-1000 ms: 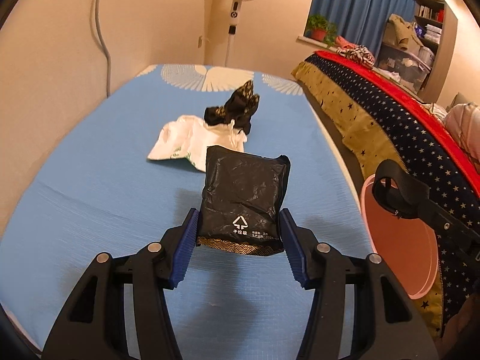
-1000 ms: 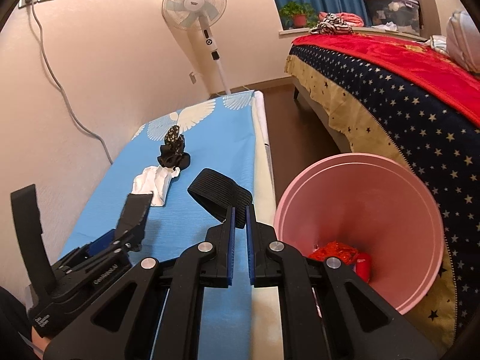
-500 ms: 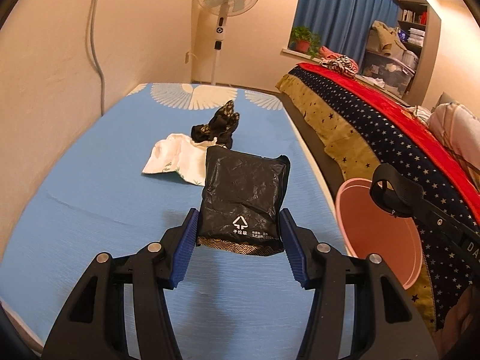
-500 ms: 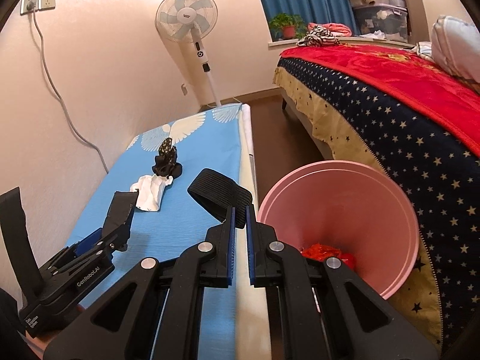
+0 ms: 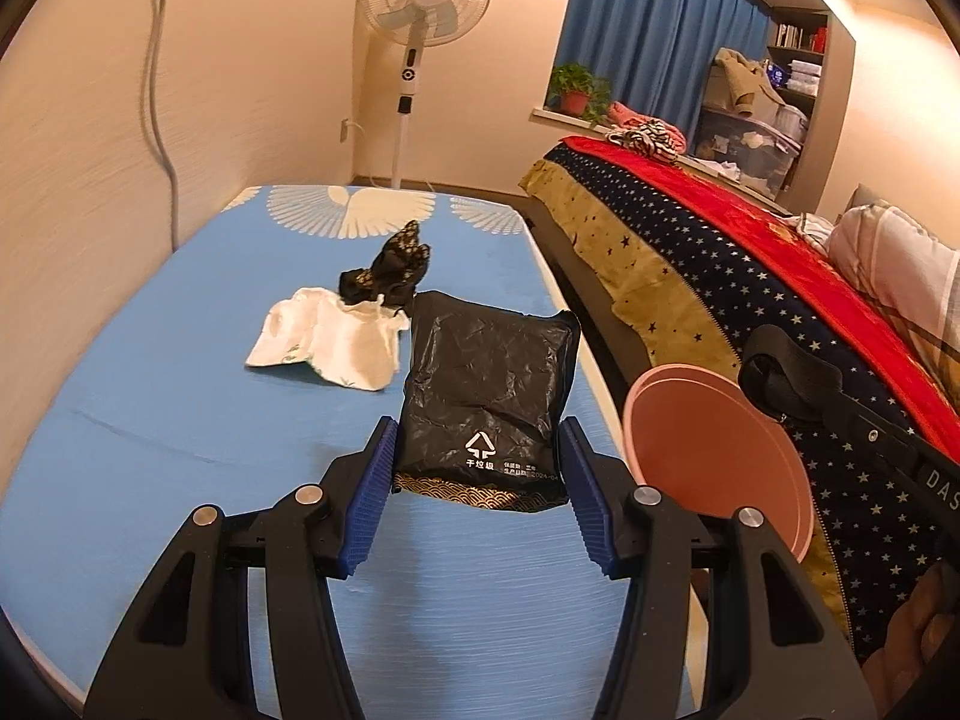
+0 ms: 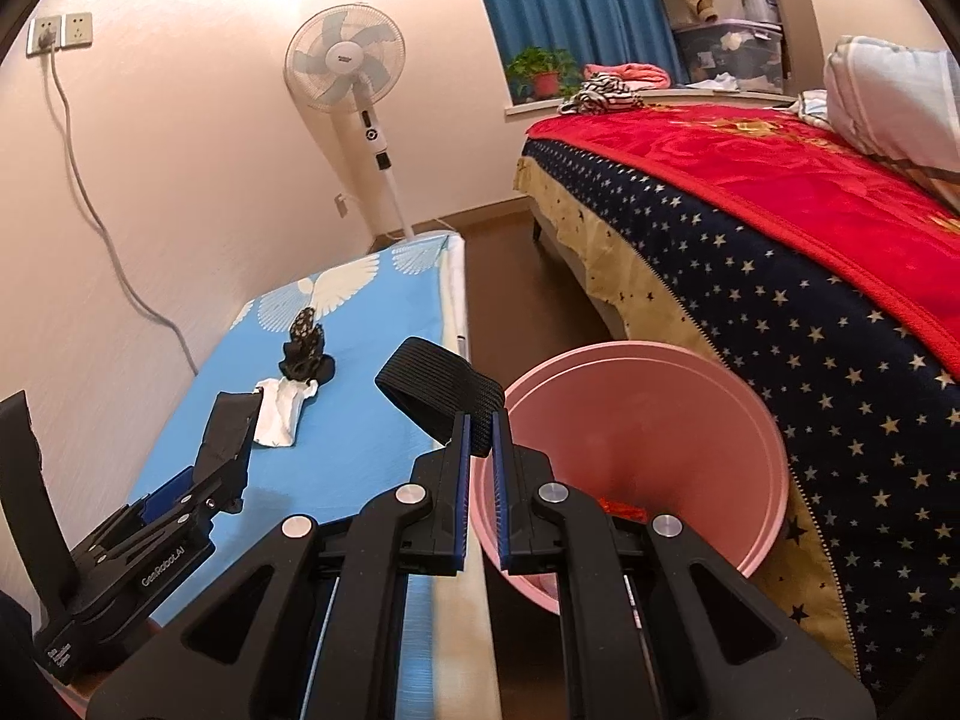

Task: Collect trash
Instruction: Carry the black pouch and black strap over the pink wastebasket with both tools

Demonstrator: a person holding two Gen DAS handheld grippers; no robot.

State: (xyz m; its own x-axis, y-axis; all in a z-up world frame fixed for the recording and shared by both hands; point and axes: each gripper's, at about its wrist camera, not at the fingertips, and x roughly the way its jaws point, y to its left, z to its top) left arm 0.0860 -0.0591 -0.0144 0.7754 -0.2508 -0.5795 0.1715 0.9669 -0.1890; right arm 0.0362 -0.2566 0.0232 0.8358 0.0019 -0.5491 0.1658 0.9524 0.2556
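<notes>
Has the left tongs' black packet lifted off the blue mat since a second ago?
Yes. The left tongs raised the black packet; the blue mat sits lower now.

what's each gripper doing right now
Left gripper: shut on the black packet.
Right gripper: shut, holding nothing.

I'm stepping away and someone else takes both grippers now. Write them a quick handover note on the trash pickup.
Left hand-held gripper: shut on the black packet, held above the blue mat.
Right hand-held gripper: jaws nearly together, holding nothing, hovering at the near rim of the pink bin.
Bin stands on the floor between the mat and the bed; something red already lies inside.
Left to do: drop the packet in the bin, then collect the white wrapper and the crumpled black wrapper, both on the mat.
</notes>
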